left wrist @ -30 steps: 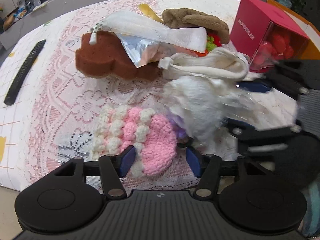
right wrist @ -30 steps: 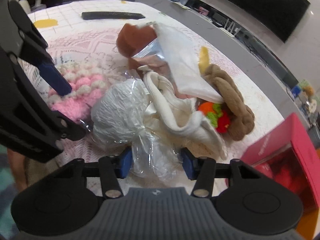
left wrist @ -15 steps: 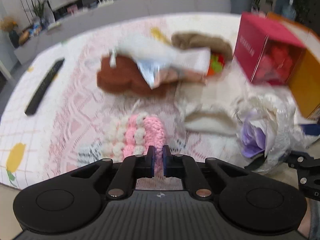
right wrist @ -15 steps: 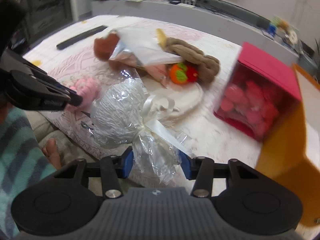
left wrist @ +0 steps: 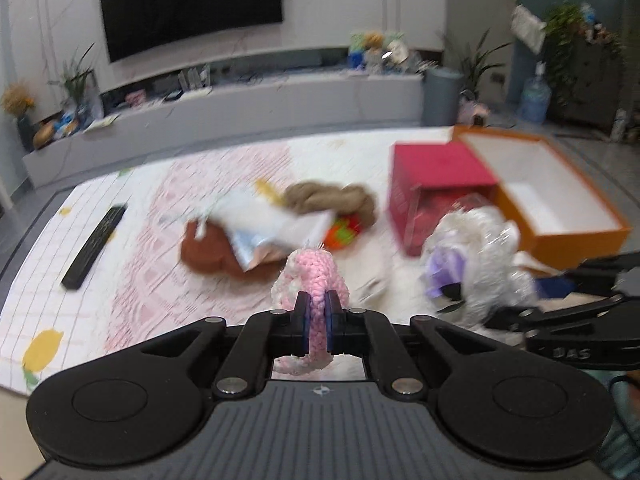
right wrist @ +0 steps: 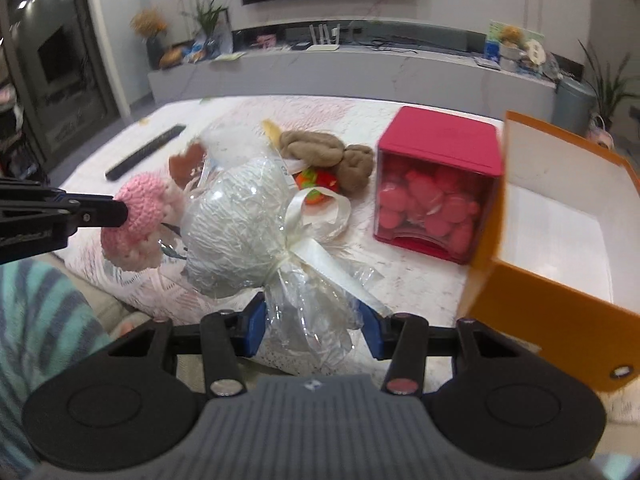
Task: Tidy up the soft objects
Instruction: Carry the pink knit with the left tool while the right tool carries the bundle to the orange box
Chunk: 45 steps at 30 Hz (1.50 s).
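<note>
My left gripper (left wrist: 317, 322) is shut on a pink and white crocheted piece (left wrist: 316, 276) and holds it above the table; it also shows in the right wrist view (right wrist: 138, 220). My right gripper (right wrist: 314, 330) is shut on the clear wrapping of a white cellophane-wrapped bundle (right wrist: 240, 228) tied with a cream ribbon, lifted off the table. The bundle shows at the right in the left wrist view (left wrist: 476, 252). A pile stays on the table: a brown plush (left wrist: 204, 252), a white pouch (left wrist: 272, 220), a tan knotted plush (right wrist: 328, 152) and an orange-green toy (right wrist: 316, 184).
An open orange box (right wrist: 560, 248) with a white inside stands at the right. A red box with a clear front (right wrist: 436, 184) stands beside it. A black remote (left wrist: 94, 248) lies at the left on the lace cloth (left wrist: 160, 280).
My left gripper closed on the crocheted piece and lifted it. My right gripper lifted the wrapped bundle off the pile and carried it right, toward the orange box.
</note>
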Each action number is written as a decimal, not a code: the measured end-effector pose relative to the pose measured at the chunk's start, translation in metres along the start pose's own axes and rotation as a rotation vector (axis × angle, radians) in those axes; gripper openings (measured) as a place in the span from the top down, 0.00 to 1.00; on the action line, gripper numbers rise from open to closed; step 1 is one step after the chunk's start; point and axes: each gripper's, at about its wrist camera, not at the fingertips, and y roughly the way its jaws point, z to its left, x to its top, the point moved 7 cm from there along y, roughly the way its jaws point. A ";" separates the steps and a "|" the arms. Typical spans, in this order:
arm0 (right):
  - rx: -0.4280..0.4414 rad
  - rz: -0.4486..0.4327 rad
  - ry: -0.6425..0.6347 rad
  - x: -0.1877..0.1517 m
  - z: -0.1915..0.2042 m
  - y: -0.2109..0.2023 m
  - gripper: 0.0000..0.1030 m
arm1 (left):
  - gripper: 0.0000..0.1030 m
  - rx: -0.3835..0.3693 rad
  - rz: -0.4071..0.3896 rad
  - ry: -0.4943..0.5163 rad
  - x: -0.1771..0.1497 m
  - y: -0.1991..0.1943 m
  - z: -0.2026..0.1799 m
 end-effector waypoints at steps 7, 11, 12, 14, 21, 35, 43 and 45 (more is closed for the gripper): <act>-0.021 -0.074 0.113 0.000 -0.036 -0.047 0.53 | 0.93 -0.117 -0.062 0.073 0.030 -0.008 -0.054; -0.060 -0.135 0.165 0.004 -0.064 -0.075 0.53 | 0.93 -0.191 -0.108 0.148 0.050 -0.012 -0.093; -0.069 -0.149 0.177 0.005 -0.071 -0.081 0.53 | 0.93 -0.206 -0.119 0.170 0.055 -0.012 -0.103; -0.098 -0.176 0.196 0.009 -0.087 -0.094 0.53 | 0.93 -0.236 -0.141 0.215 0.067 -0.011 -0.124; -0.216 -0.230 0.277 0.022 -0.153 -0.120 0.53 | 0.93 -0.310 -0.202 0.346 0.101 0.010 -0.188; -0.294 -0.002 0.403 0.034 -0.258 -0.062 0.53 | 0.93 -0.399 -0.035 0.384 0.113 0.080 -0.257; -0.321 0.144 0.321 0.019 -0.264 -0.025 0.52 | 0.93 -0.376 0.064 0.419 0.096 0.112 -0.262; -0.326 0.174 0.304 0.017 -0.266 -0.019 0.52 | 0.93 -0.371 0.085 0.430 0.092 0.116 -0.264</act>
